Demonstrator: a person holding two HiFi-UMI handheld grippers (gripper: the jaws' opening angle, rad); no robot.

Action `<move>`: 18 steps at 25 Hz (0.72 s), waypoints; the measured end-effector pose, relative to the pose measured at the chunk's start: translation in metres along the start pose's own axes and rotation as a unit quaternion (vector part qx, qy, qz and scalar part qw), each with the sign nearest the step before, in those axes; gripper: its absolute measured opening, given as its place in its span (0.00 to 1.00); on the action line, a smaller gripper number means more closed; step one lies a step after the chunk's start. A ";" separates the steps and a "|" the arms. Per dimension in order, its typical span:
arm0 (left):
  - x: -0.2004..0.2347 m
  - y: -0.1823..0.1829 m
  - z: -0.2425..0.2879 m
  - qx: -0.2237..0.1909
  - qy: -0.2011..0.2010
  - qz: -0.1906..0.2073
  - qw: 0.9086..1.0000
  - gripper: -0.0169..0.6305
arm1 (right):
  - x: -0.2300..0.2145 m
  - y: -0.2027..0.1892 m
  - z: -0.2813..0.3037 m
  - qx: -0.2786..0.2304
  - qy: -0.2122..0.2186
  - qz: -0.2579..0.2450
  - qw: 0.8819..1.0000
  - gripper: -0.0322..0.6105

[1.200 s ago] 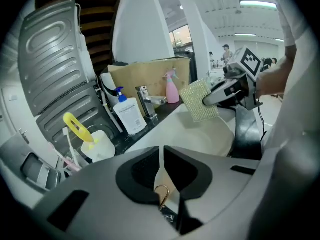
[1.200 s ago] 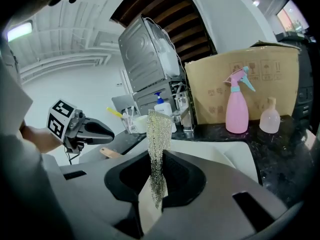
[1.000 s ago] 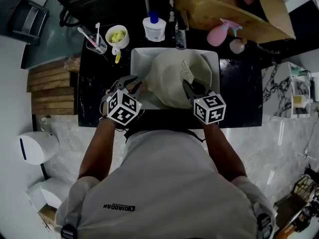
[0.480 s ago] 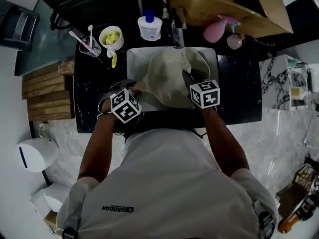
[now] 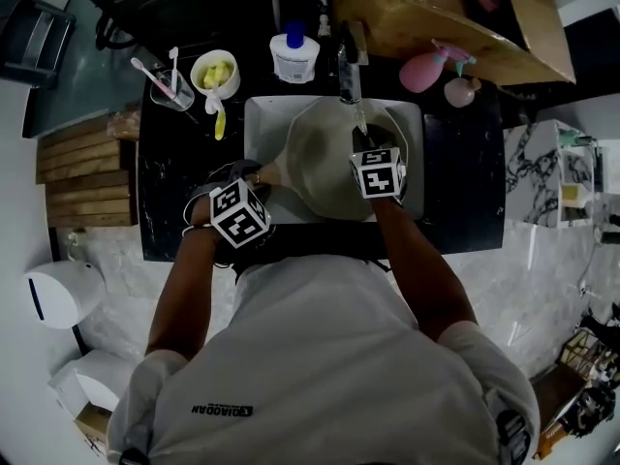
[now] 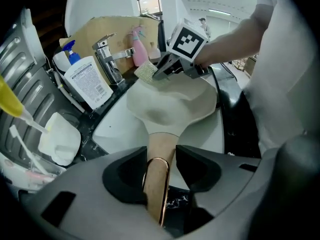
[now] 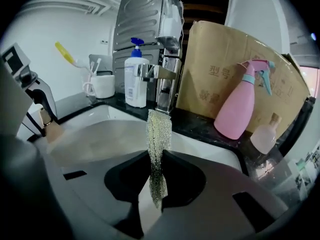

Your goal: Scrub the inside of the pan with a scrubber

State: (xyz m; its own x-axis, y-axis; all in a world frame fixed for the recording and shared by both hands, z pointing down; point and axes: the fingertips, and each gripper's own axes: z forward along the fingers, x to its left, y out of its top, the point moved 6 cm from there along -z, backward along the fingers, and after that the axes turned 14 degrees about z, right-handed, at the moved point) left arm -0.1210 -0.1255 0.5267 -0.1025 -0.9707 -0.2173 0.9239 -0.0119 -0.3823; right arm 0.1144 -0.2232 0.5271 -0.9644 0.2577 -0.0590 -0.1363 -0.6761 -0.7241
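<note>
A cream pan (image 5: 325, 163) lies tilted in the white sink (image 5: 256, 122). Its tan handle (image 6: 161, 151) points toward me and runs between the jaws of my left gripper (image 6: 161, 173). Those jaws have just been opening and stand open, with a gap beside the handle. My right gripper (image 5: 366, 138) hangs over the pan's far side, below the faucet (image 5: 347, 80). It is shut on a yellowish mesh scrubber (image 7: 159, 139), which stands upright out of the jaws. The pan's inside (image 7: 95, 139) spreads just beyond the scrubber.
On the black counter stand a soap pump bottle (image 5: 294, 54), a bowl (image 5: 215, 72), a toothbrush cup (image 5: 172, 90), a pink spray bottle (image 7: 245, 106) and a small clear bottle (image 7: 265, 134). A cardboard sheet (image 7: 215, 59) leans behind the faucet.
My right gripper has carried the scrubber away from me, further over the pan toward the faucet. The left gripper has stayed by the handle.
</note>
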 end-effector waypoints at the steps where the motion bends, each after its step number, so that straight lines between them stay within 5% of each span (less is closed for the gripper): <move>1: 0.000 0.000 0.001 0.002 -0.001 0.002 1.000 0.29 | 0.001 0.001 0.004 0.003 -0.002 0.000 1.000 0.17; 18: 0.006 -0.006 0.004 -0.023 -0.025 -0.032 0.999 0.34 | 0.029 0.002 0.059 0.027 0.061 -0.016 0.998 0.21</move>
State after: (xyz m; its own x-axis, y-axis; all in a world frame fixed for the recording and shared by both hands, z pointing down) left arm -0.1253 -0.1320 0.5316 -0.1417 -0.9792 -0.1456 0.8982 -0.0653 -0.4347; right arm 0.0732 -0.2577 0.5645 -0.9250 0.3600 -0.1212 -0.1829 -0.7018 -0.6885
